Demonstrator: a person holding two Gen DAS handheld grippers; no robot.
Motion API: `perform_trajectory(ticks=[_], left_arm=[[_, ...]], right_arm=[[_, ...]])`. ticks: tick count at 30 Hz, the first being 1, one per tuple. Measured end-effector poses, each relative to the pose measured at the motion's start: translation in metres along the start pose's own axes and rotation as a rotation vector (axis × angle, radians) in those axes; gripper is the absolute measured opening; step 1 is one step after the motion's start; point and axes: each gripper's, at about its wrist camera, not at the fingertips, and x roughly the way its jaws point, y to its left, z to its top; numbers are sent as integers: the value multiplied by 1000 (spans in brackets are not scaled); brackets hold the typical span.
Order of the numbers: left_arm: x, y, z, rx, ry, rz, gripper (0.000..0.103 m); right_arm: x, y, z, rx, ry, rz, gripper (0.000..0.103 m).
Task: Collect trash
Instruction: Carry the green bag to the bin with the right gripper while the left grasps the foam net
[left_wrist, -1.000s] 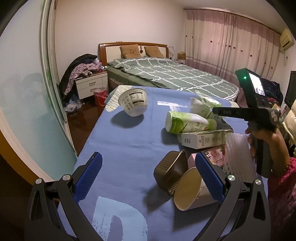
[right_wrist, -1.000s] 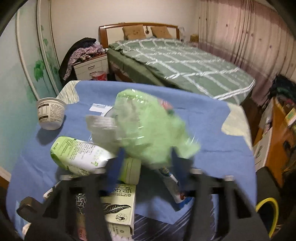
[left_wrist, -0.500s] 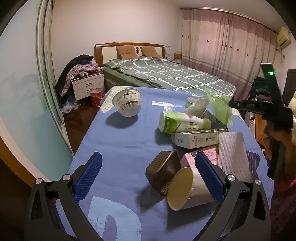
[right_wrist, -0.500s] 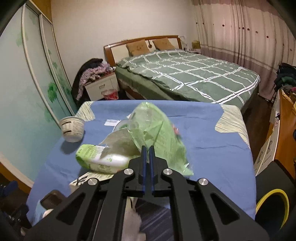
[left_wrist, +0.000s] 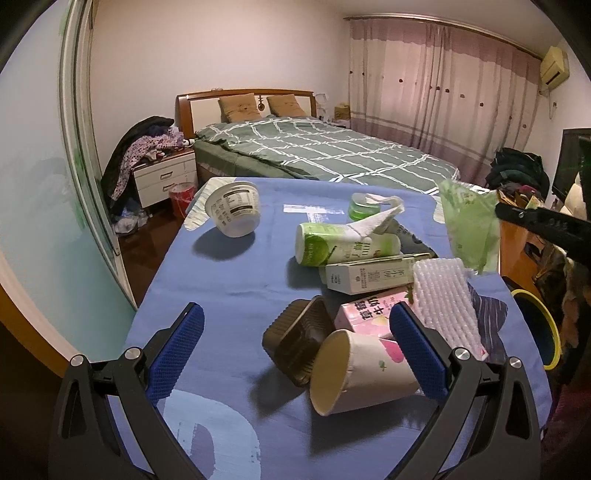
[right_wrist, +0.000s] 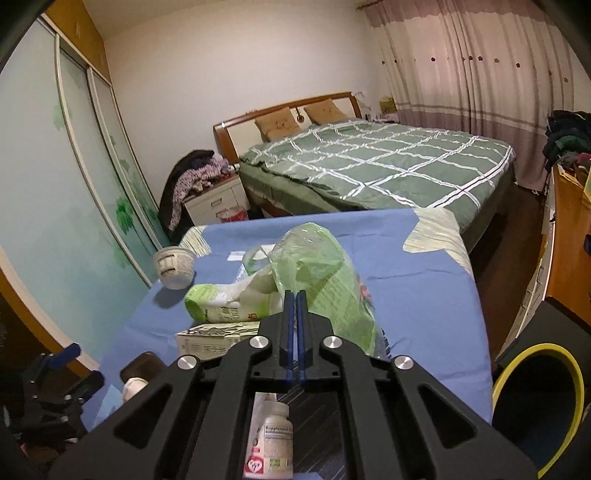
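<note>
Right claw (right_wrist: 294, 295) pinched tight on green wrapper (right_wrist: 325, 280), lifted off worktop (right_wrist: 417, 280) for bin (right_wrist: 539, 402). Left claw (left_wrist: 295, 350) wide, empty, facing paper cup (left_wrist: 354, 373).

We see the yellow-rimmed bin (right_wrist: 540, 402) cut off at the frame's 4 o'clock edge, its base out of sight. The white pill bottle (right_wrist: 270, 445) lies partly hidden beneath the right gripper (right_wrist: 294, 295), its small label print unreadable. The brown tray (left_wrist: 293, 341) is partly covered by the paper cup (left_wrist: 360, 371).
</note>
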Motion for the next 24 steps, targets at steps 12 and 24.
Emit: perform_trajectory(ticks=[12,24], left_arm=[[-9,-15,3,23,-17,-39,99],[-1,-86,1,128,18,-201,99]], right_arm=[[-61,-23,-4,31,-80,-35,1],[-104,-118,-47,179,-88,-269,1]])
